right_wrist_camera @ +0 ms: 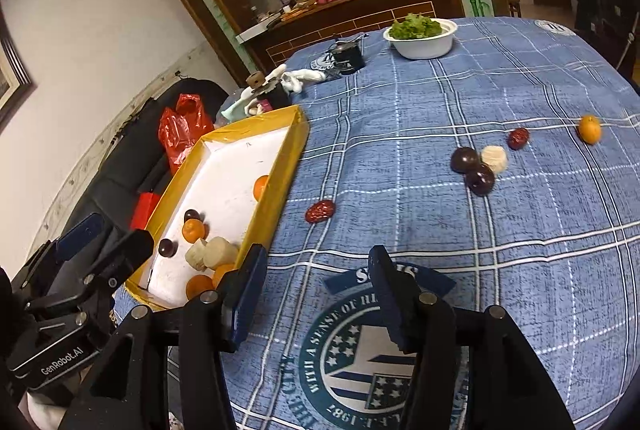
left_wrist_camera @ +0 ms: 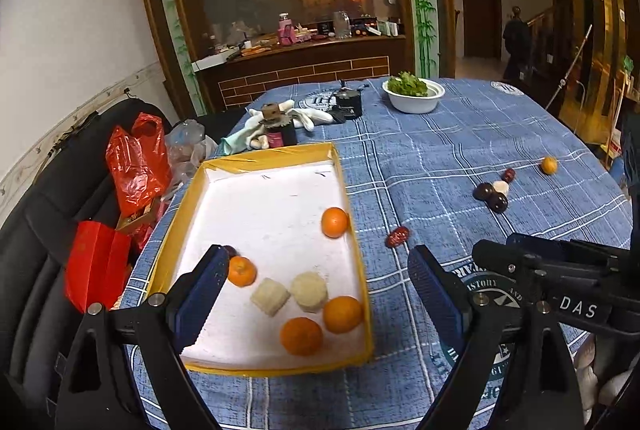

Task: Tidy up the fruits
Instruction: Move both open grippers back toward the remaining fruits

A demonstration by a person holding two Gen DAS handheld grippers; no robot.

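A yellow-rimmed box (left_wrist_camera: pixel 356 230) with a white floor holds several oranges (left_wrist_camera: pixel 334 222), two pale cakes (left_wrist_camera: pixel 309 290) and dark plums (right_wrist_camera: pixel 167 248). My left gripper (left_wrist_camera: pixel 316 290) is open and empty over the box's near end. A red date (left_wrist_camera: pixel 397 236) lies on the blue cloth just right of the box. Farther right lie two dark plums (right_wrist_camera: pixel 480 179), a pale cake (right_wrist_camera: pixel 495 157), another date (right_wrist_camera: pixel 518 138) and an orange (right_wrist_camera: pixel 589 129). My right gripper (right_wrist_camera: pixel 316 290) is open and empty above the cloth, near the date (right_wrist_camera: pixel 320 211).
A white bowl of greens (left_wrist_camera: pixel 414 94) stands at the table's far side, with black jars (left_wrist_camera: pixel 349 102) and white gloves (left_wrist_camera: pixel 308 115) behind the box. Red bags (left_wrist_camera: pixel 136 161) sit on a dark chair left of the table.
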